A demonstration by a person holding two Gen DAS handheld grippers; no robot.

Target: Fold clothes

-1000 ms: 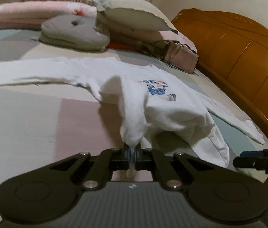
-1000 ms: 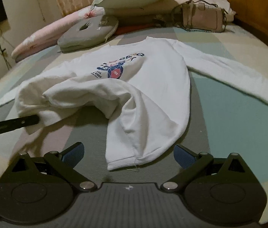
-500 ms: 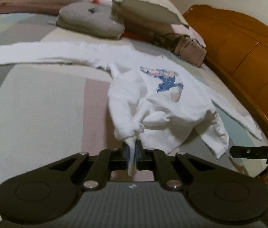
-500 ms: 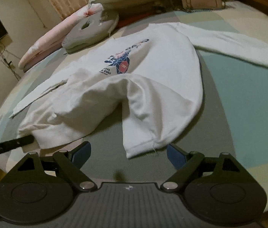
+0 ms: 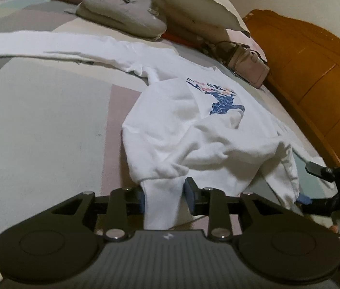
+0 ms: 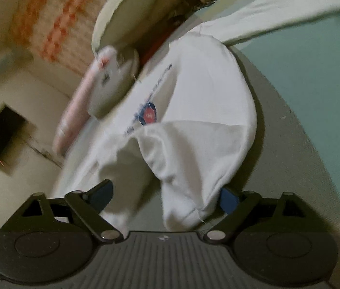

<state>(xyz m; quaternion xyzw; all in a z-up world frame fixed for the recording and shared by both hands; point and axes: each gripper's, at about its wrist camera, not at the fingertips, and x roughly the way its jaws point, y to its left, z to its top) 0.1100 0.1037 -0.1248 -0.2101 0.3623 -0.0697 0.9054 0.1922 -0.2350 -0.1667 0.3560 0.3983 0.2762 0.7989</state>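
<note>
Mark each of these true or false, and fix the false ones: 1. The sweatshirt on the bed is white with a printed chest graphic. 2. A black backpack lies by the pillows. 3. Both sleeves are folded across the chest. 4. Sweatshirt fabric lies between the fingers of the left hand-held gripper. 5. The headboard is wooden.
1. True: the sweatshirt is white, with a blue and red print.
2. False: a pale pink handbag lies by the pillows.
3. False: one sleeve stretches out flat across the bed.
4. True: the hem sits between the fingers of the left hand-held gripper, whose jaws are opening.
5. True: the headboard is orange-brown wood.
</note>
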